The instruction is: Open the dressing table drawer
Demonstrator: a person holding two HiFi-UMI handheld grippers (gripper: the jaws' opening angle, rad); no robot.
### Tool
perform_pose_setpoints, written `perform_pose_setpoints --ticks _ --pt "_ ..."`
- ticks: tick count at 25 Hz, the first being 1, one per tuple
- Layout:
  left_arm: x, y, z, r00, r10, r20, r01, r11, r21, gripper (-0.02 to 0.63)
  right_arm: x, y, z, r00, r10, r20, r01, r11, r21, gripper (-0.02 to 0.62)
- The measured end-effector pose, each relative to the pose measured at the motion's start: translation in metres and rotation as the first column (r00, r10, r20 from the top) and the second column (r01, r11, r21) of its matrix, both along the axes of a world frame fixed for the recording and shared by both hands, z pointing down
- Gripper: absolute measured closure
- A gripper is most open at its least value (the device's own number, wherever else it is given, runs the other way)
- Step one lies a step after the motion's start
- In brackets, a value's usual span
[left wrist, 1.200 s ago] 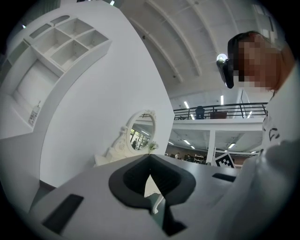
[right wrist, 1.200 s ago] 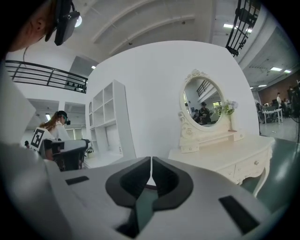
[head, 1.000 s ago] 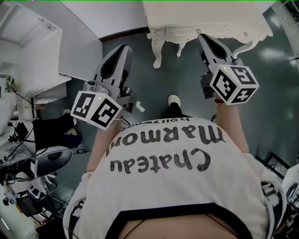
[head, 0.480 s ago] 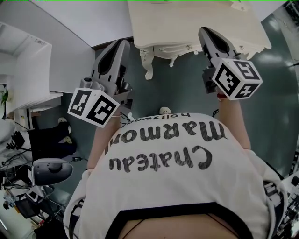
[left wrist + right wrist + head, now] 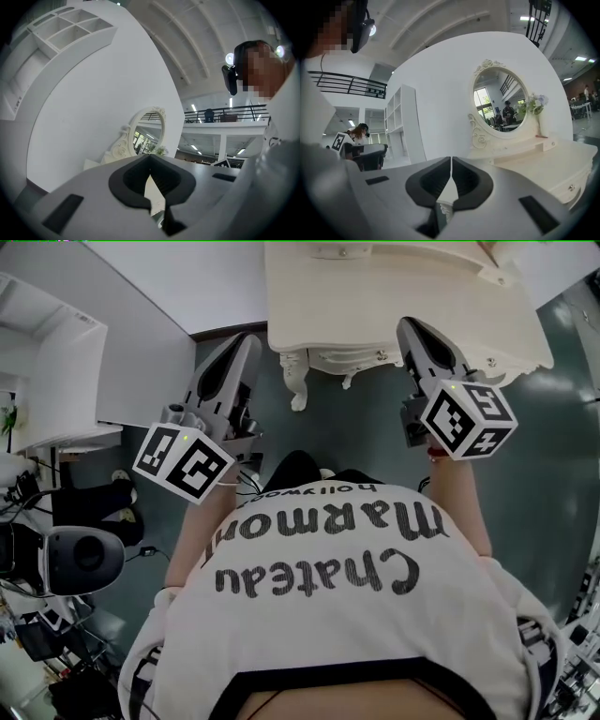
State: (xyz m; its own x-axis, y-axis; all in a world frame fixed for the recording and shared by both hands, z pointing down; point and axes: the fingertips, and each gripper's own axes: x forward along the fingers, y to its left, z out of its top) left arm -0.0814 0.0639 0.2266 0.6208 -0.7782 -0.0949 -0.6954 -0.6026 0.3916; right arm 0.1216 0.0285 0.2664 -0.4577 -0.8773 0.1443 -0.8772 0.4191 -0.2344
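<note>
Both arms out level, side by side: left gripper [image 5: 246,343] and right gripper [image 5: 409,326] have jaws pressed together, nothing between them. Beyond the tips is the table [image 5: 394,287] on a green floor [image 5: 375,432], with its front drawer [image 5: 361,356] closed, and a white wall [image 5: 178,277] behind.

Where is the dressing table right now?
Head view, top centre-right: the dressing table stands against the wall, its front edge just beyond the right gripper.
</note>
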Motion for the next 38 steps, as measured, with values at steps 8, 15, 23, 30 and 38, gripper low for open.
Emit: perform_pose_setpoints --ticks 8,15,23,30,38 --pt "-0.012 -0.009 0.016 1.0 -0.023 0.001 0.023 0.999 -0.027 0.584 -0.007 -0.01 0.018 1.0 -0.006 0.02 0.006 1.0 -0.023 0.568" --pt "-0.023 -0.062 0.046 1.0 -0.006 -0.028 0.004 0.997 -0.072 0.584 -0.02 -0.059 0.056 1.0 -0.006 -0.022 0.004 0.996 -0.093 0.568" --pt "-0.043 -0.133 0.062 0.999 -0.025 -0.025 0.021 0.991 -0.133 0.583 -0.022 -0.139 0.094 0.998 0.011 -0.054 -0.021 0.98 -0.197 0.568" --pt "-0.074 -0.199 0.041 0.999 -0.03 -0.043 0.024 0.992 -0.122 0.583 -0.036 -0.206 0.107 0.994 0.024 -0.11 -0.051 0.965 -0.258 0.566" --pt "-0.123 -0.269 0.033 0.998 -0.061 -0.016 0.06 0.993 -0.099 0.584 -0.021 -0.284 0.134 0.987 0.158 -0.042 -0.163 0.928 -0.335 0.567"
